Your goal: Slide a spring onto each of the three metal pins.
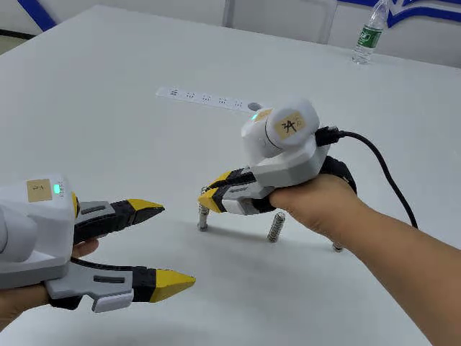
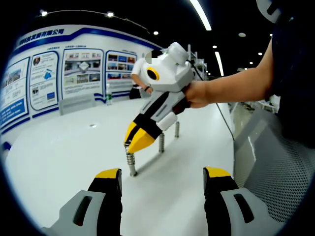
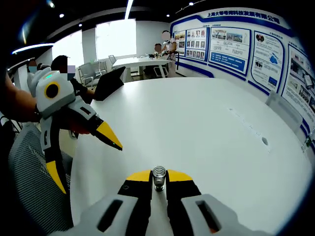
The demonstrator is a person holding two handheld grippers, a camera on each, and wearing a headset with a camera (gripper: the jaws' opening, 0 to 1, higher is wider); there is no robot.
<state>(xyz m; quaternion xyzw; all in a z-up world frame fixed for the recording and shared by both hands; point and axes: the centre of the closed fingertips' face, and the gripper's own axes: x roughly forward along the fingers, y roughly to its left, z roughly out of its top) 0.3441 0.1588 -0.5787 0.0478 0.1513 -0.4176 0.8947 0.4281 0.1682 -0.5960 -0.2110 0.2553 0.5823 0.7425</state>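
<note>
Springs are our concern. The spring (image 3: 158,176) now in hand stands upright between the tips of the right gripper (image 1: 207,197), whose jaws are drawn in close on the coil's upper end. In the head view it sits over the left pin (image 1: 203,222), at 7 o'clock from the gripper's body. In the left gripper view the coil seems to ride above the pin's foot with bare metal below it, so we judge it threaded but not yet pushed home.

At 3 o'clock from that pin, the middle pin (image 1: 276,228) already wears a spring. The third pin (image 1: 337,246) peeps out under the hand at 4 o'clock, and we cannot tell whether it is loaded.

The left gripper (image 1: 178,244) hangs at 8 o'clock over the white table (image 1: 108,108), well apart from the pins. Its jaws are spread wide with nothing between them.

We reckon a coil like this is light, slick and limp sideways. Squeezed hard it would buckle or flick away, and pushed off-axis it would bind on the shaft. We would take it lightly across the top turns, keep it in line with the pin, and mind that the slim pins may tip.
</note>
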